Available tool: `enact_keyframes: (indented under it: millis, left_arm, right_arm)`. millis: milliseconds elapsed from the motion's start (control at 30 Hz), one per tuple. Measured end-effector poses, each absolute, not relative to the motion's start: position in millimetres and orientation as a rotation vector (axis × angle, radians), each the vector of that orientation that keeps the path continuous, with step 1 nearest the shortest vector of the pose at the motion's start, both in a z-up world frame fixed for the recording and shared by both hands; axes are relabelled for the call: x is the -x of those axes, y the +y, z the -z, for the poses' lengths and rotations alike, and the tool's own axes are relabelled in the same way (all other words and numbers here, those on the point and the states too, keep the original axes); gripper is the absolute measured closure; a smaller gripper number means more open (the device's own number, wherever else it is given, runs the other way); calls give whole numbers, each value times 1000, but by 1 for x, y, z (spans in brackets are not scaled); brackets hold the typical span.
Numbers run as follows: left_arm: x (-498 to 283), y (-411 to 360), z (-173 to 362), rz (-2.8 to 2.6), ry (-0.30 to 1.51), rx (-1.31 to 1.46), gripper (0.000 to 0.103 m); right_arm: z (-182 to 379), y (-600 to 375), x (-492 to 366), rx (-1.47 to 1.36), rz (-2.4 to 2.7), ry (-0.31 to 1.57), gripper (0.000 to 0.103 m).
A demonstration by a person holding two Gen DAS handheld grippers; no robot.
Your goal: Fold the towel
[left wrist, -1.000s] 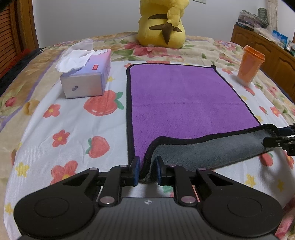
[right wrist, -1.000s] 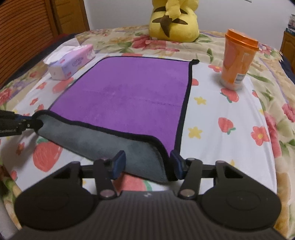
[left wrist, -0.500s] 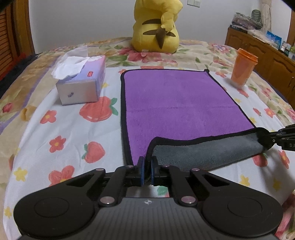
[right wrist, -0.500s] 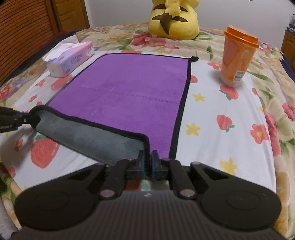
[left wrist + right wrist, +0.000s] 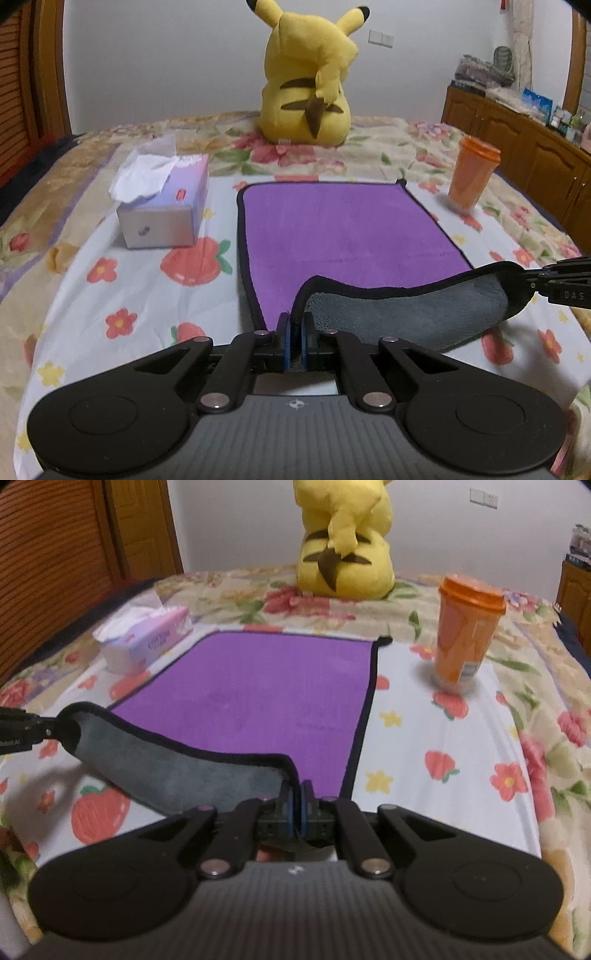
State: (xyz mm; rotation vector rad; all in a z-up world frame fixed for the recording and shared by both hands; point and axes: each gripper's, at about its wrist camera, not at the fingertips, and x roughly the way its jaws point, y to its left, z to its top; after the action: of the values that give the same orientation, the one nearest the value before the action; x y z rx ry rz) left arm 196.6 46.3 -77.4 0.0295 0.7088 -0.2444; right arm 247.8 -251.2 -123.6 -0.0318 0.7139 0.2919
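The left gripper (image 5: 295, 325) and right gripper (image 5: 295, 797) each pinch a near corner of the purple towel (image 5: 343, 232), jaws clamped on its hem; the grey underside hangs lifted between them, ready for folding over.

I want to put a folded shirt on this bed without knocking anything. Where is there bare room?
Bare sheet lies between the towel and the bed's right side, nearer than the orange cup. Another patch lies left of the towel, nearer than the tissue box. Crowded: the far end by the plush, and the lifted near edge.
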Motion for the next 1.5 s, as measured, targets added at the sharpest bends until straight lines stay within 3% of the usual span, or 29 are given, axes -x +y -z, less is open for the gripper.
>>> enact_keyframes:
  millis: [1500]
  left_arm:
    - [-242,47,75,264,645,-7,95]
  right_arm:
    - [116,-258,-274,37,-320,616,99]
